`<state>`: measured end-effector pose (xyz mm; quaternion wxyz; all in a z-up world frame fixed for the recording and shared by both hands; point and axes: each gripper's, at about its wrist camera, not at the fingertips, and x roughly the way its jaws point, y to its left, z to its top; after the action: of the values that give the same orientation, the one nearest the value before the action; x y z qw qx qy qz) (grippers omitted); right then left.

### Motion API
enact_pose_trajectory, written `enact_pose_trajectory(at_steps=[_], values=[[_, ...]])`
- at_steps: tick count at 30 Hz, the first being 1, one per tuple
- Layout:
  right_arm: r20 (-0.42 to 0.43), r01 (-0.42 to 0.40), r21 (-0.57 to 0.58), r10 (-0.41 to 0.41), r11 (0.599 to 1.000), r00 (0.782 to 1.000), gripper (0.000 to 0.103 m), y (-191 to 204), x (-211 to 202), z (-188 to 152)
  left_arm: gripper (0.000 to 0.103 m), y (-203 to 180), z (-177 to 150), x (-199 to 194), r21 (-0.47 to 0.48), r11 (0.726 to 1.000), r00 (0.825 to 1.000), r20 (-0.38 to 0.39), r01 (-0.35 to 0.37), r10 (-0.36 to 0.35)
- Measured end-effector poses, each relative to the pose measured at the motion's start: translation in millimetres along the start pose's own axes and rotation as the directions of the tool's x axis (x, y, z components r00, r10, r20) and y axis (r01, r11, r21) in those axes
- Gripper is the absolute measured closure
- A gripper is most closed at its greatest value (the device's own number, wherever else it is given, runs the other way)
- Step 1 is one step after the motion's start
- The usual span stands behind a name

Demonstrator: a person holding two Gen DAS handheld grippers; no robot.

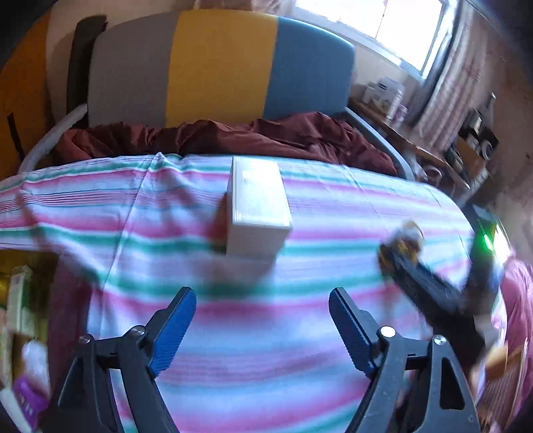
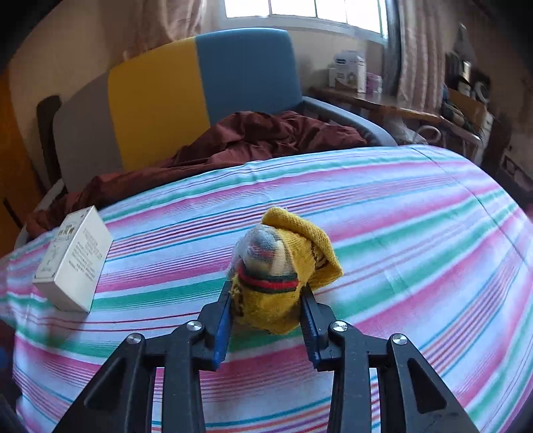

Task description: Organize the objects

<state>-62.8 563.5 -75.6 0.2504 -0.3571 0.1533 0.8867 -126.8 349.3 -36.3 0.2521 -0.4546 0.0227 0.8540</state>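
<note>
I'm seeing a sheet point(image 2: 399, 213) striped pink, green, white and blue, a white box point(image 2: 75, 258), a yellow sock point(image 2: 286, 266) banded red and green, a maroon blanket point(image 2: 253, 136), and a grey, yellow and blue headboard point(image 1: 220, 66).

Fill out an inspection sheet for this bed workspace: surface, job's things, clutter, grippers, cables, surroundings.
Surface: striped sheet over the bed, slightly creased.
Job's things: white box lying on the sheet, ahead of the left gripper; yellow sock bundle with red and green bands, on the sheet.
Clutter: maroon blanket crumpled at the bed's head.
Grippers: left gripper open, nothing between its fingers; right gripper shut on the yellow sock bundle.
Cables: nothing seen.
Surroundings: grey, yellow and blue headboard; bright window with curtains; wooden side table carrying boxes.
</note>
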Motion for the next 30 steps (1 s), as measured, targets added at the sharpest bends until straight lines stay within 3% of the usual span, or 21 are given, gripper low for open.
enact_pose_trajectory(at_steps=[7,12,13,14,15,18,23,27,30], values=[[-0.003,0.018,0.003,-0.018,1.000,1.000,0.066,0.5,1.1,-1.2,0.017,-17.1,36.7,46.5,0.103,0.982,0.987,0.028,-0.158,0.156],[0.004,0.034,-0.018,-0.034,0.999,0.999,0.065,4.1,0.8,-2.4,0.018,-22.6,50.4,68.8,0.137,0.977,0.987,0.039,-0.161,0.157],[0.003,0.035,-0.016,-0.035,0.999,0.999,0.065,4.2,1.1,-2.5,0.020,-21.5,51.0,72.2,0.133,0.979,0.988,0.036,-0.155,0.151],[0.003,0.036,-0.015,-0.036,0.999,0.999,0.065,4.2,1.3,-2.8,0.034,-19.3,51.2,76.6,0.120,0.981,0.988,0.031,-0.154,0.151],[0.004,0.037,-0.016,-0.037,0.999,0.999,0.065,4.7,1.3,-3.2,0.052,-16.6,49.9,81.0,0.107,0.983,0.989,0.016,-0.150,0.149],[0.009,0.048,-0.028,-0.048,0.998,0.999,0.066,7.3,1.0,-3.7,0.052,-8.4,43.8,84.1,0.061,0.990,0.991,0.025,-0.129,0.128],[0.017,0.055,-0.032,-0.055,0.998,0.998,0.066,7.5,0.0,-4.5,0.052,-10.5,19.2,70.0,0.102,0.978,0.981,0.089,-0.180,0.171],[0.040,0.063,-0.033,-0.061,0.997,0.997,0.066,6.8,-4.6,-5.0,0.052,-2.6,4.2,54.3,0.059,0.983,0.980,0.109,-0.174,0.167],[0.083,0.078,-0.040,-0.074,0.996,0.994,0.066,8.8,-13.4,-5.5,0.052,-6.3,-8.8,42.6,0.091,0.980,0.978,0.131,-0.177,0.164]])
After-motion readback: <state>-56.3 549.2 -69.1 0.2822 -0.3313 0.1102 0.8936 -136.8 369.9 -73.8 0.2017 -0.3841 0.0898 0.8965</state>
